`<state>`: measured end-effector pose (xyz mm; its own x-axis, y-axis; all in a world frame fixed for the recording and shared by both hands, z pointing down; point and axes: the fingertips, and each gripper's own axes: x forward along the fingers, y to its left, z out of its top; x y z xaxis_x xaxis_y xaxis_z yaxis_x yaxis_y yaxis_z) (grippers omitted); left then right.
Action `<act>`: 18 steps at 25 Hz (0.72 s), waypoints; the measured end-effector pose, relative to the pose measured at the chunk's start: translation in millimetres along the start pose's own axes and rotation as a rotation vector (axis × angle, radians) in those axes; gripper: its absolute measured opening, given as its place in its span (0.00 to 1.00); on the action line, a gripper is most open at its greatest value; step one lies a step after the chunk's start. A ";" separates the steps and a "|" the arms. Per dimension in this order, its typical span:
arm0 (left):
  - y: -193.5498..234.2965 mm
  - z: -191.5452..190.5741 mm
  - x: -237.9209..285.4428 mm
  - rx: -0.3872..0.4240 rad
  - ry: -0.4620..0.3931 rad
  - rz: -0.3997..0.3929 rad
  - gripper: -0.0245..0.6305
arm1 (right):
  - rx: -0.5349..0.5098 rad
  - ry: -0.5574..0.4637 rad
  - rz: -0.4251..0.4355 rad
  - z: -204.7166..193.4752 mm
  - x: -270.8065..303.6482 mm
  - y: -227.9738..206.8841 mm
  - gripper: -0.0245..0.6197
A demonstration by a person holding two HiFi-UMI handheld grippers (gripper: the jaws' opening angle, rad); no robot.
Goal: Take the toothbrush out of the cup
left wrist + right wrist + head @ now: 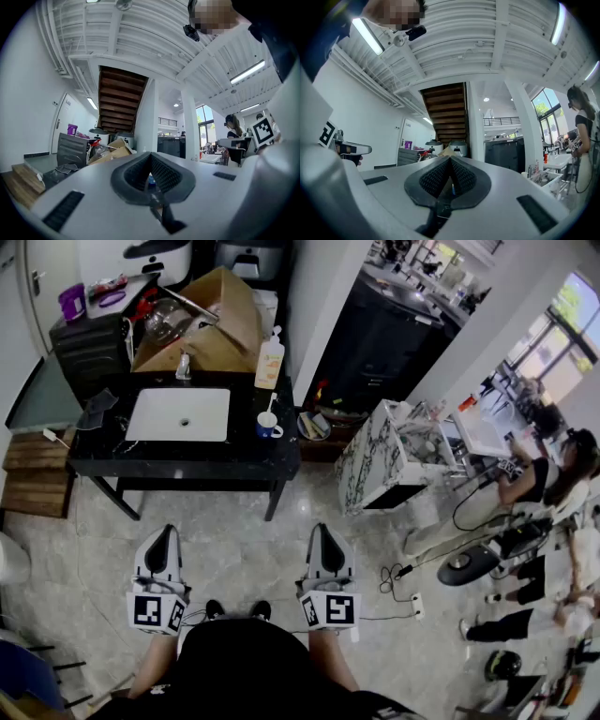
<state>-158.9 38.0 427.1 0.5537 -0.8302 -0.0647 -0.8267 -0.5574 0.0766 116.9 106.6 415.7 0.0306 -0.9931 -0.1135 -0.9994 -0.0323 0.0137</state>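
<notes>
1. Standing well back from the black table (187,457), the person holds both grippers out over the glossy tiled floor (239,545), noses toward the table's front edge and far short of it.
2. The left gripper (161,536) is clenched on nothing. Its ribbed black rubber pads (166,176) meet in a point at the tip and leave a teardrop hollow behind them. The shell is smooth pale plastic, with a square-marker cube at the back.
3. The right gripper (325,534) is clenched too and empty. Its studded dark pads (461,177) touch at the tip in the same pointed shape.
4. The cup (269,427) is small, round and blue and white. It stands on the table's right end, near the front right corner.
5. The toothbrush (272,405) stands in the cup, its thin pale handle leaning up and out over the rim toward the table's back edge. Neither gripper is near it.
6. A white rectangular sink (178,414) with rounded corners is set into the middle of the table top, just left of the cup. A small metal tap (184,365) stands at its back edge.
7. A pale pump bottle (270,362) with a white nozzle stands at the table's back right corner.
8. An open brown cardboard box (214,326) rises beyond the table's back edge, flaps raised.
9. A crumpled grey cloth (95,409) lies on the table's left end.
10. A cabinet (373,463) with a veined marble pattern stands to the right of the table, and plank wooden steps (36,474) lie to its left.
</notes>
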 end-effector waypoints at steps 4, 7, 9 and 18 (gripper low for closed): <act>-1.1 0.0 -1.8 0.003 0.002 0.000 0.04 | 0.002 0.004 0.002 -0.2 -1.0 0.6 0.07; -2.2 -2.1 -2.4 0.003 0.007 0.001 0.04 | 0.000 0.001 0.005 0.2 -0.6 0.2 0.07; -2.8 -2.0 -2.5 0.004 0.008 0.001 0.04 | 0.000 -0.001 0.006 1.2 -0.2 0.4 0.07; -7.1 -1.3 0.0 0.005 0.007 -0.003 0.04 | 0.004 -0.009 0.011 1.4 0.5 -0.8 0.07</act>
<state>-152.9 41.9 427.8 0.5571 -0.8284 -0.0583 -0.8253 -0.5601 0.0715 117.7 106.3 414.3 0.0190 -0.9923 -0.1223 -0.9997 -0.0206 0.0115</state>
